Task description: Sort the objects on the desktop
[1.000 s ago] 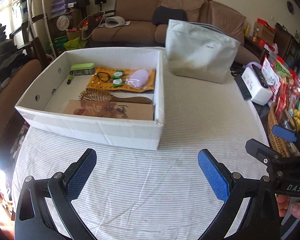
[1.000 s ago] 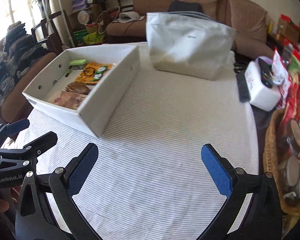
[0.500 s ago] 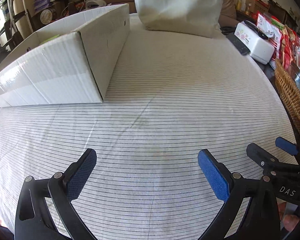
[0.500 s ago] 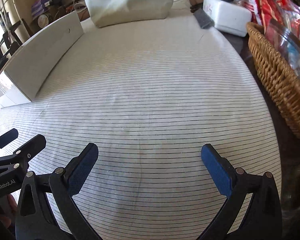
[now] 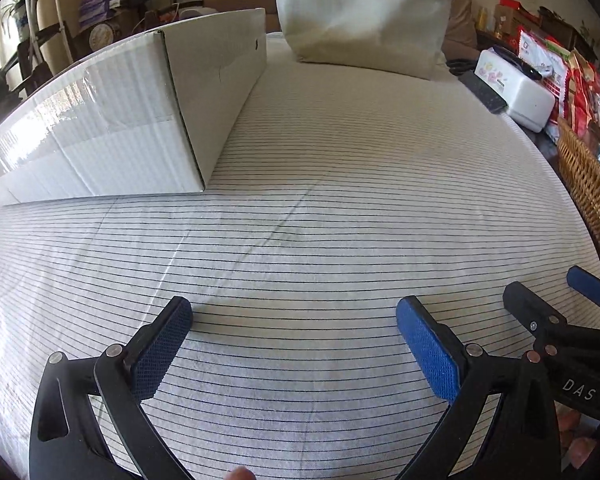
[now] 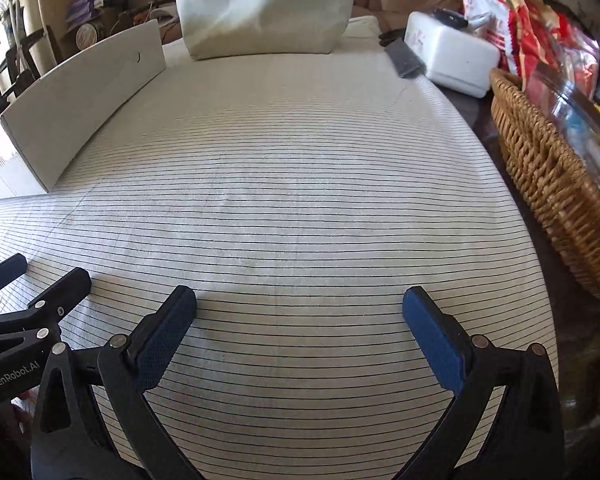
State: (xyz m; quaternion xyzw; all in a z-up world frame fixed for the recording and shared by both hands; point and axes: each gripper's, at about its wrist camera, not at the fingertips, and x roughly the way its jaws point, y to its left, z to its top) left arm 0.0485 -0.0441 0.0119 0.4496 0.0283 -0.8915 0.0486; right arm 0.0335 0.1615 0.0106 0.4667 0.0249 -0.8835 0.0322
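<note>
A big table with a striped cloth [image 5: 320, 184] fills both views. On its left side sits a long white box [image 5: 112, 120]. Only the outside walls of the box show, so what lies inside it cannot be seen from here. At the far end of the table stands a pale cloth bag [image 5: 364, 16] with small letters on it, just past the far end of the box. On the right edge of the table is a brown woven basket [image 6: 556, 184] holding packets and jars. Behind the basket sits a small white box with pictures on it [image 6: 452, 56], and a dark flat remote [image 6: 404, 58] lies right beside that.

The left gripper [image 5: 294, 312] is low over the cloth, near the front edge of the table. Its two blue pads are wide apart and nothing is between them. The right gripper [image 6: 300, 304] is also low over the cloth, just beside the left one. Its blue pads are spread wide too and hold nothing. Both grippers are well away from the white box.
</note>
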